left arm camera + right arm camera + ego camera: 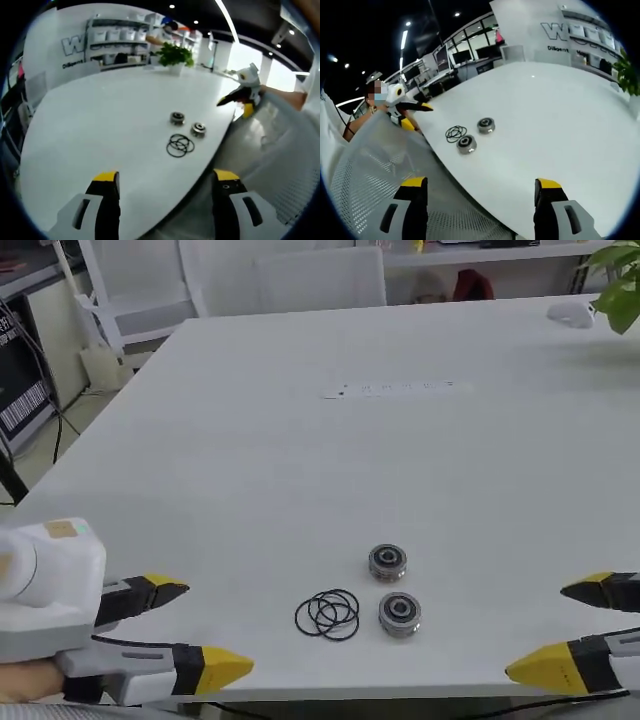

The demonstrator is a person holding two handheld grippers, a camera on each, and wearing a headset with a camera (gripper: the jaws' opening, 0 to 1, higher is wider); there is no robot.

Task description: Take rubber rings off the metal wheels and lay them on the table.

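Two metal wheels stand near the table's front edge, one (387, 561) behind the other (400, 613); they also show in the left gripper view (177, 118) (198, 129) and the right gripper view (486, 125) (466, 143). Several black rubber rings (328, 614) (180, 145) (455, 132) lie overlapped on the table just left of the nearer wheel. My left gripper (205, 630) is open at the front left, well away from them. My right gripper (570, 632) is open at the front right, holding nothing.
The white table (350, 460) stretches far back, with a strip of small print (395, 390) lying mid-table. White chairs (300, 280) stand behind it, a green plant (622, 290) at the far right corner. A white mesh chair back (385, 165) sits below the table's edge.
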